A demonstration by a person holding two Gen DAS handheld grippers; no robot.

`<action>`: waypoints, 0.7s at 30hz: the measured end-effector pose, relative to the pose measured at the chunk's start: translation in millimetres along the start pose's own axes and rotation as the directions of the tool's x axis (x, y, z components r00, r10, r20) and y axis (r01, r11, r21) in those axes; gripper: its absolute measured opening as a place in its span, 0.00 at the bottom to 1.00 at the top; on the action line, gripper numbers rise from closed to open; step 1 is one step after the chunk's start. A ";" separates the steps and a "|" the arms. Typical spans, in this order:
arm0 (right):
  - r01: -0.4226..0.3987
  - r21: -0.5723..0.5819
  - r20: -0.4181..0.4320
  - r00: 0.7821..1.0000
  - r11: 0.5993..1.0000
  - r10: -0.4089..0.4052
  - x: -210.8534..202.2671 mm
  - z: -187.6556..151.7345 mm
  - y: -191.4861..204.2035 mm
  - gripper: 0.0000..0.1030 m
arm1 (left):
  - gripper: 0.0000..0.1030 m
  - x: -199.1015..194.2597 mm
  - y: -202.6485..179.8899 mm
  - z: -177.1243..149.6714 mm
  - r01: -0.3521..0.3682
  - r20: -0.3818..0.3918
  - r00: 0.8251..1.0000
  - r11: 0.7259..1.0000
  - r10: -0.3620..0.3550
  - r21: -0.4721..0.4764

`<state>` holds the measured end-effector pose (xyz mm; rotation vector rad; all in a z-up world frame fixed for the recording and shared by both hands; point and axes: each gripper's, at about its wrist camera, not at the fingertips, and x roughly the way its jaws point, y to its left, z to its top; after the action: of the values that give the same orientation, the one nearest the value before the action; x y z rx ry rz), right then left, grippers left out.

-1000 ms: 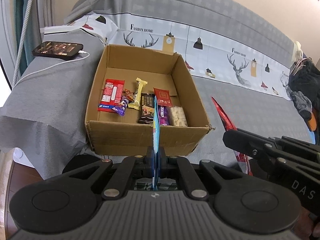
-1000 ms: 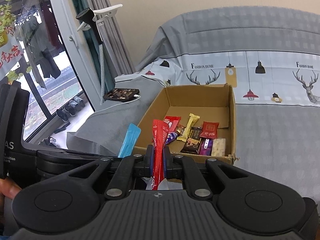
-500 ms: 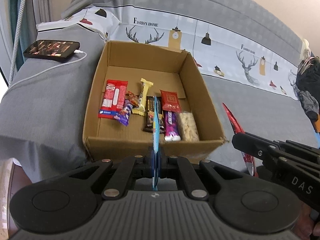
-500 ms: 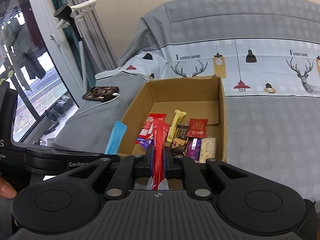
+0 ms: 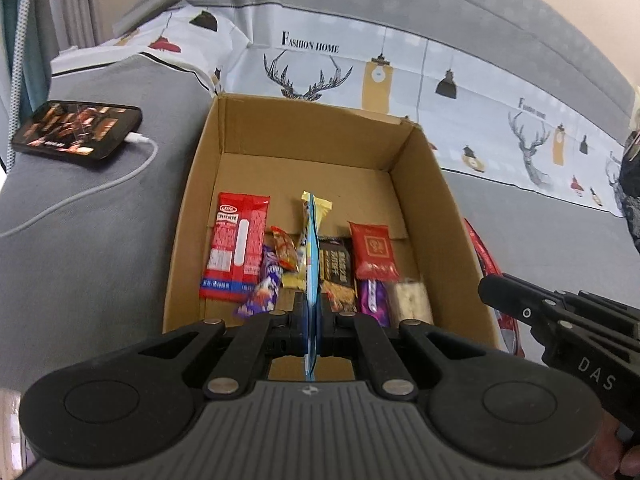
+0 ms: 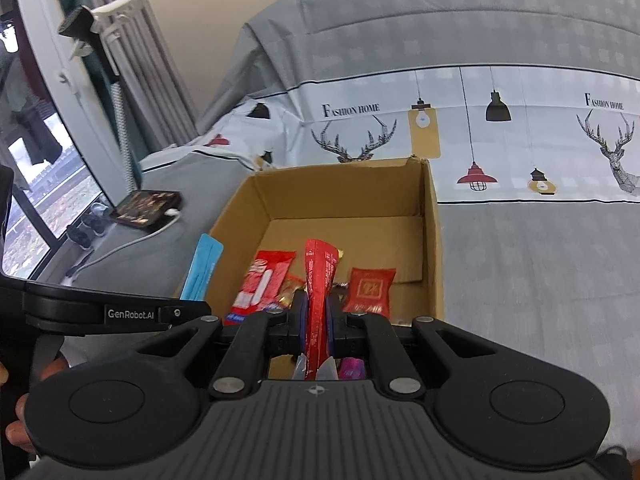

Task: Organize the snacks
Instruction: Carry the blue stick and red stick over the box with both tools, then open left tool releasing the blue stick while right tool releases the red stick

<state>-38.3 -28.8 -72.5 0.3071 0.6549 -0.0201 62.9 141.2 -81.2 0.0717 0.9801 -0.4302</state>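
The left gripper (image 5: 311,312) is clamped on a thin blue packet (image 5: 311,276), held edge-on so that it stands upright between the pads and reaches out over the cardboard box (image 5: 192,216). The right gripper (image 6: 316,322) is clamped on a long red snack stick (image 6: 318,288), whose free end points up and forward over the same box. In the right wrist view the blue packet (image 6: 202,268) shows just beside the box's left wall; in the left wrist view the red stick (image 5: 486,268) shows beside the box's right wall.

Compared with a second ago, both grippers have come closer to the box and a little lower: the box now fills much more of each view, and its near wall has slipped under the gripper bodies. Neither grip has changed.

The box sits on a grey bed cover (image 5: 100,240) and already holds a row of snacks lying flat: a red-and-white packet (image 5: 236,256) at the left, a purple wrapper (image 5: 262,292), a small orange sachet (image 5: 285,254), a yellow bar (image 5: 320,208), a dark chocolate bar (image 5: 338,272), a red square pouch (image 5: 374,250), a purple bar (image 5: 374,300) and what looks like a pale nougat piece (image 5: 412,300), blurred here. The far half of the box floor is bare. A phone (image 5: 78,132) on a white cable lies on the cover to the left of the box.
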 end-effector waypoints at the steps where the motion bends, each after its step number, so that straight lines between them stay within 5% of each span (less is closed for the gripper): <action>1: 0.004 0.006 -0.006 1.000 1.000 -0.004 8.0 3.0 -2.7 0.09 | 0.03 8.4 0.4 5.0 -0.008 -0.007 1.000 1.000 0.008 0.001; 9: 0.024 0.023 -0.040 0.999 0.999 -0.023 63.0 18.2 -14.3 0.09 | 0.04 61.2 3.6 30.4 -0.064 -0.050 0.997 0.997 0.066 0.031; 10: 0.027 0.023 -0.044 0.999 0.999 -0.026 68.7 19.8 -15.5 0.11 | 0.11 66.3 4.9 33.2 -0.074 -0.055 0.996 0.997 0.075 0.028; 12: 0.035 0.037 -0.051 0.998 0.999 -0.033 79.4 23.4 -19.6 0.17 | 0.65 73.6 6.8 37.5 -0.094 -0.065 0.993 0.995 0.095 0.017; 13: 0.042 0.052 -0.055 0.998 0.998 -0.039 83.5 25.2 -22.1 0.24 | 1.00 76.0 7.3 38.9 -0.117 -0.068 0.991 0.993 0.117 0.006; 14: 0.053 0.072 -0.068 0.997 0.996 -0.048 87.6 27.7 -25.2 0.48 | 1.00 74.9 7.9 38.3 -0.140 -0.042 0.989 0.990 0.140 -0.007; 16: 0.070 0.106 -0.063 0.996 0.992 -0.064 88.7 29.5 -30.2 0.73 | 1.00 71.8 8.5 35.8 -0.155 -0.015 0.988 0.988 0.154 -0.005; 21: 0.062 0.078 -0.060 0.997 0.995 -0.057 74.1 23.1 -24.8 0.81 | 1.00 66.1 9.6 21.3 -0.176 -0.060 0.982 0.984 0.177 0.015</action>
<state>31.5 -53.3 -106.6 0.3666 0.7219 -0.0952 115.1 123.5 -124.5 0.1796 1.0228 -0.2708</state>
